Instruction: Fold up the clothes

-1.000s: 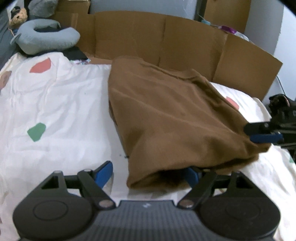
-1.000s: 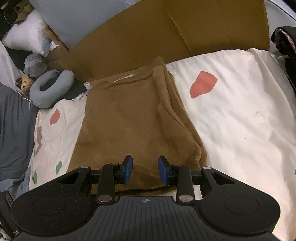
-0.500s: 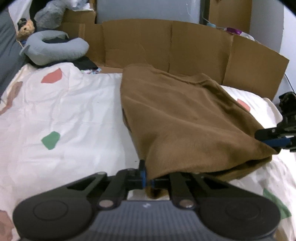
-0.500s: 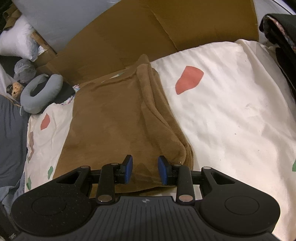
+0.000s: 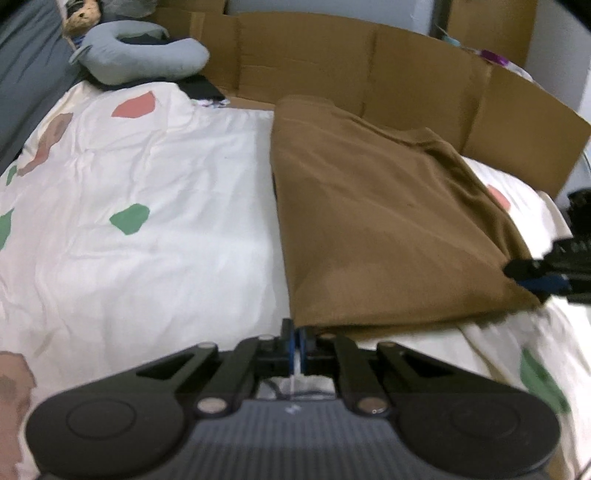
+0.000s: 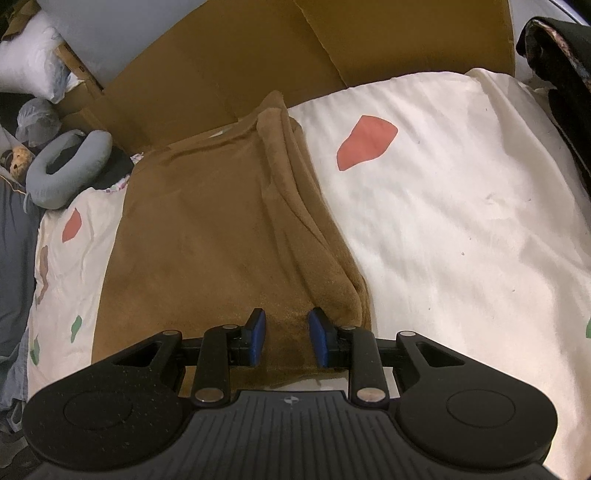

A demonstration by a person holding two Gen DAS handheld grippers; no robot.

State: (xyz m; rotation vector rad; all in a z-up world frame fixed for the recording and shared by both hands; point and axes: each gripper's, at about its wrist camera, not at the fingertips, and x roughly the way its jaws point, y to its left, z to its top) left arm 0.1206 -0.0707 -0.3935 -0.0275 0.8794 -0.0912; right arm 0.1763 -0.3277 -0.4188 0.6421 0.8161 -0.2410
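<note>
A grey neck pillow [image 5: 147, 61] lies at the far left of the bed, with a small stuffed toy [image 5: 83, 13] just behind it. The white bedsheet [image 5: 147, 229], printed with red, green and brown patches, covers the bed from there across to the right edge. Flattened cardboard [image 5: 369, 66] stands along the far side of the bed.

The brown garment [image 5: 388, 229] lies folded on the sheet, right of the middle in the left wrist view, its far end reaching the cardboard. Its left edge runs fairly straight; its right side is a bunched, rolled fold, clear in the right wrist view [image 6: 306, 229].

The left tool [image 5: 295, 338] sits at the garment's near left corner. Its blue pads are pressed together with almost no gap, pinching the near edge of the brown cloth at that corner, though the exact bit of fabric between them is hard to make out.

The right tool [image 6: 286, 341] is at the garment's near right corner. Its jaws stand partly apart, with brown cloth filling the space between the blue pads [image 6: 258, 334]; whether the pads actually press on the fabric cannot be told. From the left wrist view the right tool [image 5: 543, 275] shows at the garment's right corner, blurred.

A dark garment [image 6: 561, 74] lies at the far right edge of the bed.
</note>
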